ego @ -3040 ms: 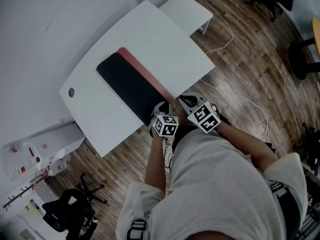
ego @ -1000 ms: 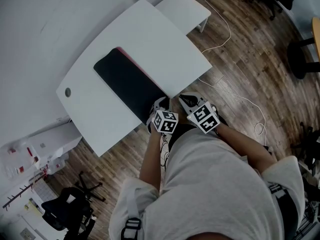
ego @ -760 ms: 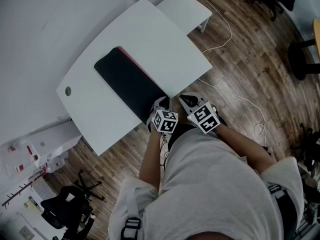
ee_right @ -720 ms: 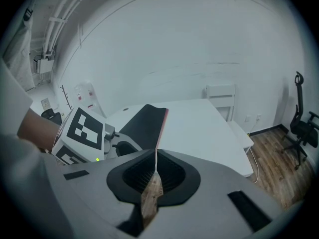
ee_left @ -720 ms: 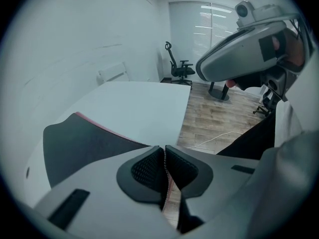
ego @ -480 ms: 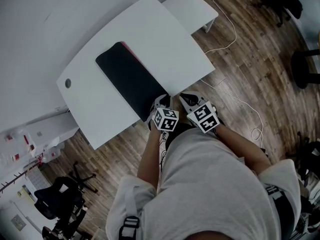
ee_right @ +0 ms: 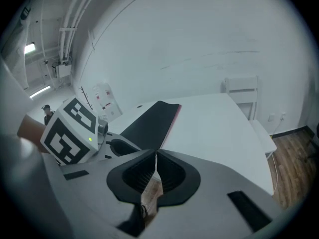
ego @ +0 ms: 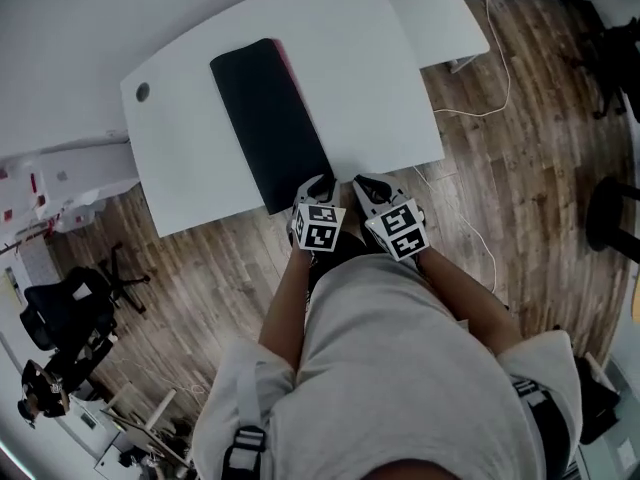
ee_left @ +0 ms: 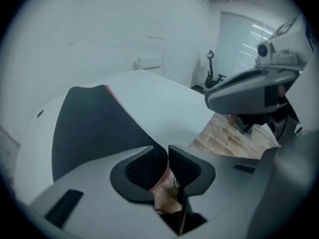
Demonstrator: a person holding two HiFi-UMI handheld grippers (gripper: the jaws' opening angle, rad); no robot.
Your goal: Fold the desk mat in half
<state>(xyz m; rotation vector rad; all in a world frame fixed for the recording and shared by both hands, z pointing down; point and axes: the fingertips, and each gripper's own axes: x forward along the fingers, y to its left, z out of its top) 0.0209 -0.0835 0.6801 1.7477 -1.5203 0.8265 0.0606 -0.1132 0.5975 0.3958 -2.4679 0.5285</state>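
The left tool point(ego: 313, 188) sits at the near edge of the white surface point(ego: 390, 98), at the near end of the desk mat point(ego: 268, 118). Its jaws have just been opening and stand at a narrow gap, with a sliver of the mat's pink edge showing in that gap. The mat lies flat and runs straight away from this tool, black on top, with a pink strip along its right side. Just to the right, the right tool point(ego: 366, 185) has its jaws pressed together, tips beside the mat's near right corner.
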